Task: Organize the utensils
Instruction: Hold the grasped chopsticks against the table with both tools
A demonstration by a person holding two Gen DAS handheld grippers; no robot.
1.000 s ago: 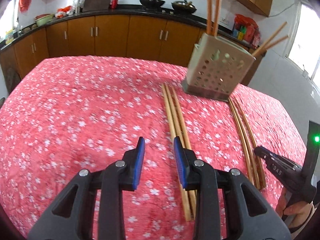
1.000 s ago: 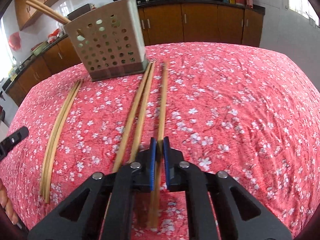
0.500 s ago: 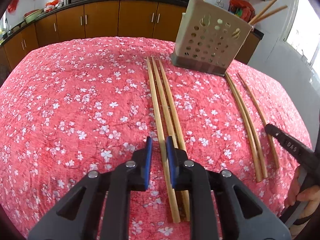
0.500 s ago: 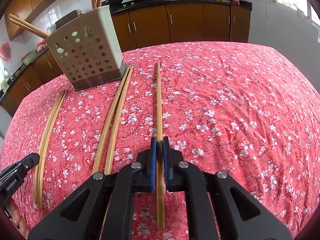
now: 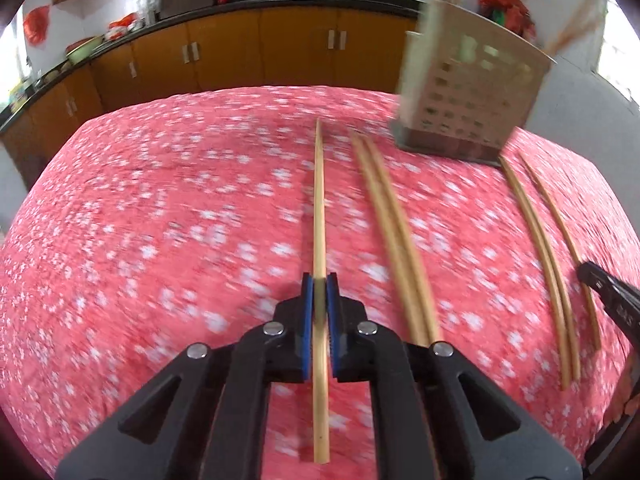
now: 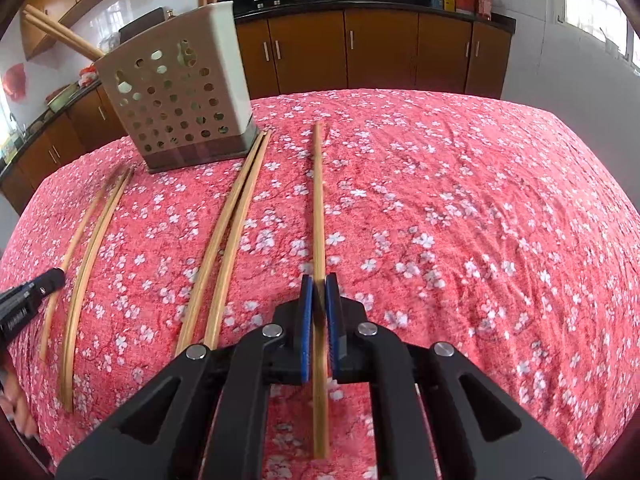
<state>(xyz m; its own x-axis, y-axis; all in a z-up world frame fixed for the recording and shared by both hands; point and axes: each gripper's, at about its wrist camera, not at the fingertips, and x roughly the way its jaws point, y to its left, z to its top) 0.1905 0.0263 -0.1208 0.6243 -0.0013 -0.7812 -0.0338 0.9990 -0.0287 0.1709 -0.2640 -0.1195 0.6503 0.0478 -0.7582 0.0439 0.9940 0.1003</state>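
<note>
My left gripper (image 5: 319, 282) is shut on a wooden chopstick (image 5: 319, 204) that points away along the red flowered cloth. My right gripper (image 6: 319, 283) is shut on another chopstick (image 6: 318, 200) the same way. A perforated beige utensil holder (image 5: 470, 88) stands at the back, with chopsticks standing in it; it also shows in the right wrist view (image 6: 178, 92). Two chopsticks (image 5: 394, 228) lie right of my left gripper, and two more (image 5: 538, 240) lie further right. In the right wrist view a pair (image 6: 228, 232) lies left of my gripper.
The table is covered by a red flowered cloth (image 6: 460, 220). The other gripper's black tip shows at the right edge of the left view (image 5: 608, 296) and at the left edge of the right view (image 6: 28, 296). Brown kitchen cabinets (image 6: 360, 52) stand behind.
My left gripper came onto the leftmost chopstick, closed on it and drew it left, away from its two neighbours. My right gripper stayed shut on its chopstick, now apart from the pair.
</note>
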